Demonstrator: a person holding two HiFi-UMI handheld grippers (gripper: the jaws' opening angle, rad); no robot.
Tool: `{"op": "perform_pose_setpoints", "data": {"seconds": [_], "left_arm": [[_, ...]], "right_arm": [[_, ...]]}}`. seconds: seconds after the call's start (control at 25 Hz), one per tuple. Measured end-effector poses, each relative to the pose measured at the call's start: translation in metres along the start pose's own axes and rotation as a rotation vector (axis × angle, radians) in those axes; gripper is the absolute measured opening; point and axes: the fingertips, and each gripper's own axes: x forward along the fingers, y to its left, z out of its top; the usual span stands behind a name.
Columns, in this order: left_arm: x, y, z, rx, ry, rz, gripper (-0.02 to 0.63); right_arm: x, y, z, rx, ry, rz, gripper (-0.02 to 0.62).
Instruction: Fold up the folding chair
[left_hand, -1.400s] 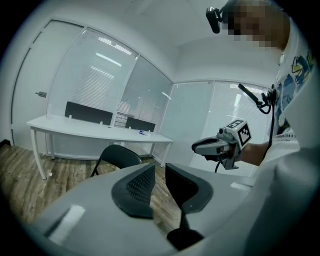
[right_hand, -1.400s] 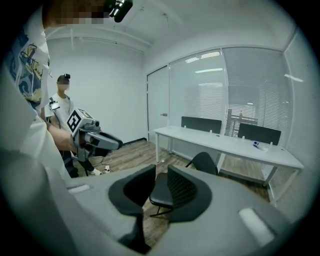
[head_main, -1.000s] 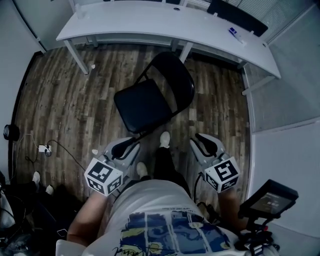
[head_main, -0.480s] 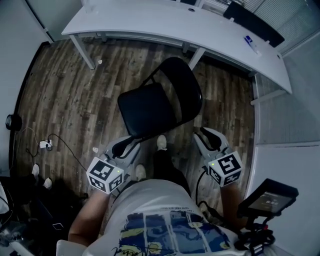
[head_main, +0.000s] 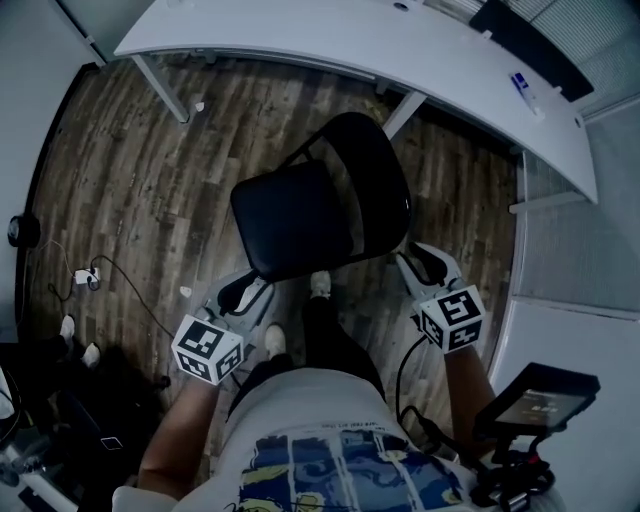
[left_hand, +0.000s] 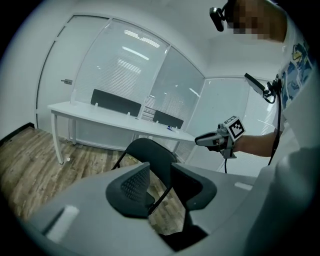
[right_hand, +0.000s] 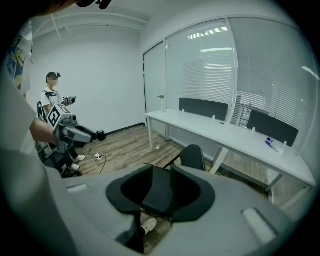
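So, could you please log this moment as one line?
stage: pre-grasp | folding chair: unfolded | left tool: opening, empty | right tool: opening, empty

No text, number or brand can be read. The left cube (head_main: 207, 349) and right cube (head_main: 451, 319) bear only black-and-white square markers. The shirt (head_main: 340, 455) below the cubes has a blue and yellow print. Its lettering is too small to read.

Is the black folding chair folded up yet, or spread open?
Spread open. The black metal-framed folding chair stands on the wood-plank floor, its seat lying flat and its backrest raised behind it.
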Motion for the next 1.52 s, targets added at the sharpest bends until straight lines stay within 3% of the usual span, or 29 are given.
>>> {"op": "perform_pose_setpoints", "data": {"seconds": [0.2,0.48,0.8,0.96,1.52], "left_arm": [[0.006,0.024,-0.016,-0.029,-0.002,0.030,0.147],[0.069,0.074,-0.065,-0.105,0.062,0.106,0.179],[0.098,0.113,-0.108,-0.166,0.111,0.162,0.201],[0.112,0.132,-0.134,-0.246,0.129,0.184,0.218],[0.134,0.211,-0.271,-0.419,0.259,0.286,0.262]], "right_arm": [[0.016,-0.026,-0.002,-0.015,0.048,-0.045,0.098],[0.075,-0.101,-0.049,0.043,0.136,-0.055,0.100],[0.118,-0.133,-0.071,0.041,0.222,-0.049,0.112],[0.132,-0.150,-0.084,0.057,0.275,-0.053,0.115],[0.141,-0.152,-0.103,0.187,0.238,-0.037,0.132]]}}
